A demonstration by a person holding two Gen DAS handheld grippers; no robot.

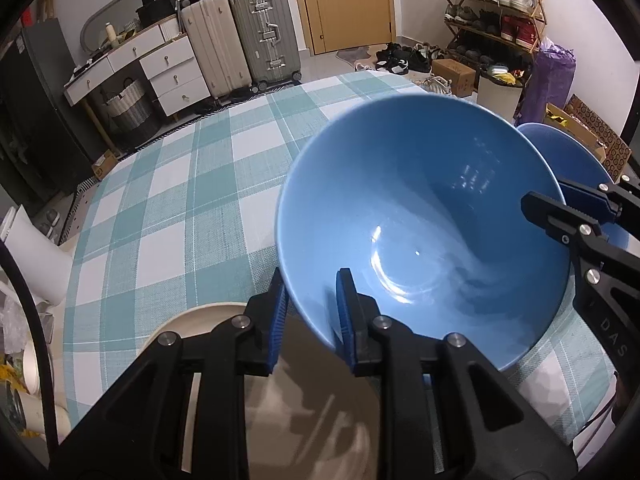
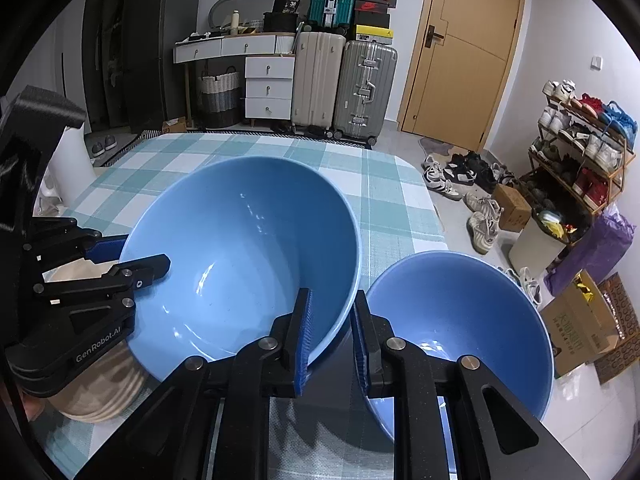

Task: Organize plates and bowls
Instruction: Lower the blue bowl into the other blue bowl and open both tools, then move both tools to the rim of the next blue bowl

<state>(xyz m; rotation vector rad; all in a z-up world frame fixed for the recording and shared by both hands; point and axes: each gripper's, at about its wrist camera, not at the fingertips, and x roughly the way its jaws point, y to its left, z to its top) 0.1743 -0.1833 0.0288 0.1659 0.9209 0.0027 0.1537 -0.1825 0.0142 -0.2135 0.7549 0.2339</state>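
Note:
A large blue bowl (image 1: 420, 216) (image 2: 240, 256) is gripped from two sides above the checked tablecloth. My left gripper (image 1: 312, 280) (image 2: 132, 256) is shut on its near-left rim, one finger inside the bowl and one outside. The right gripper (image 2: 333, 294) (image 1: 548, 196) is shut on the opposite rim in the same way. A smaller blue bowl (image 2: 460, 320) (image 1: 572, 152) stands just right of the large one. A beige dish (image 1: 192, 324) (image 2: 96, 392) lies under the large bowl's left edge, partly hidden by it and by my left gripper.
The table (image 1: 160, 200) with its teal-and-white cloth stretches away ahead and left. Paper cups and clutter (image 1: 24, 360) sit off its left edge. Suitcases (image 2: 344, 84), drawers, a door and a shoe rack (image 2: 580, 148) stand around the room beyond.

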